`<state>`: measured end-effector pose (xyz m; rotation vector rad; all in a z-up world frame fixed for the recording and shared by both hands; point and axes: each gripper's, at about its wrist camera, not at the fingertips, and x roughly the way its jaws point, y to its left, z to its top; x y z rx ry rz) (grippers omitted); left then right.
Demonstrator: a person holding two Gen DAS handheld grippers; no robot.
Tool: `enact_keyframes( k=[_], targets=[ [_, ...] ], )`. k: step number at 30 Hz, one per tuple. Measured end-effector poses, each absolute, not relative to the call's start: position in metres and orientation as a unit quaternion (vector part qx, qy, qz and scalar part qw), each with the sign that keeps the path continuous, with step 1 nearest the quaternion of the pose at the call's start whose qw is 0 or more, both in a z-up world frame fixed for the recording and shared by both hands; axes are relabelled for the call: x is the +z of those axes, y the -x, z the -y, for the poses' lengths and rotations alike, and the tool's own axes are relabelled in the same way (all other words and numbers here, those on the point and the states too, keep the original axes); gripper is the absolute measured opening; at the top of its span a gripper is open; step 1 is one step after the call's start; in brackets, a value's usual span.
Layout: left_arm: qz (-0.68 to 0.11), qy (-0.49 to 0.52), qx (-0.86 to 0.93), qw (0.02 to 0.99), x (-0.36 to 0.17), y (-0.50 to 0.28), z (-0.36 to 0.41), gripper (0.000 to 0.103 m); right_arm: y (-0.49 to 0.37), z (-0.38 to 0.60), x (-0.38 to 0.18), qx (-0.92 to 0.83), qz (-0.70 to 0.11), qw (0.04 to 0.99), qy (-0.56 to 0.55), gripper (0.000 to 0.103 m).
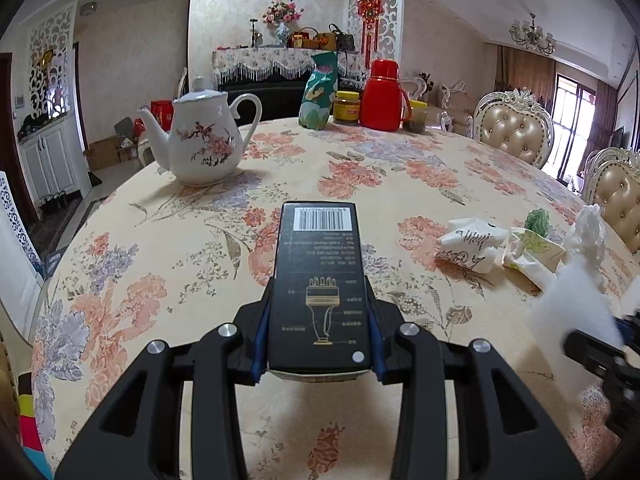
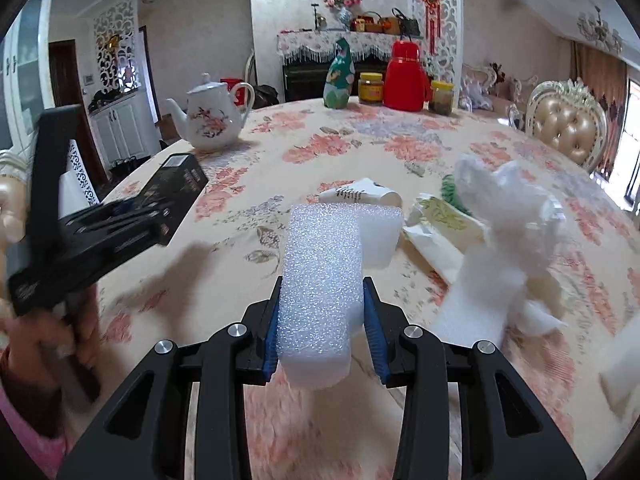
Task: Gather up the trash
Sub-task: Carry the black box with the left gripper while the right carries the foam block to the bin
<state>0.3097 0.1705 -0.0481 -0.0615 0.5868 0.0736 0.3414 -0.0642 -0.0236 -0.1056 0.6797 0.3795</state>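
Observation:
My left gripper point(image 1: 320, 320) is shut on a long black box point(image 1: 320, 280) with a barcode, held above the floral tablecloth point(image 1: 160, 240). My right gripper point(image 2: 324, 320) is shut on a white foam block point(image 2: 324, 280), its blue pads pressing both sides. Beyond the foam lie a crushed paper cup point(image 2: 360, 194), a green-printed wrapper point(image 2: 440, 220) and crumpled white tissue point(image 2: 504, 208). The left wrist view shows the cup point(image 1: 470, 246), wrapper point(image 1: 532, 248) and tissue point(image 1: 588, 228) to the right, with the foam block point(image 1: 572, 308) blurred at the edge. The left gripper point(image 2: 80, 232) and its box point(image 2: 176, 192) show in the right wrist view.
A white flowered teapot point(image 1: 204, 144) stands at the back left of the round table. At the far side stand a green bag point(image 1: 318, 92), a red thermos point(image 1: 382, 96) and jars point(image 1: 346, 108). Padded chairs point(image 1: 512, 128) line the right edge. A hand point(image 2: 36, 344) grips the left tool.

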Motion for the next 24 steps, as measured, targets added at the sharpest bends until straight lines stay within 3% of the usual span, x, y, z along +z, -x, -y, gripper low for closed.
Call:
enact_keyframes(
  k=[24],
  targets=[
    [-0.26,-0.028,-0.108,0.959,-0.02,-0.199,-0.007,0.038,-0.251,0.217,-0.004,0.102,-0.285,0.953,0.005,0.037]
  ],
)
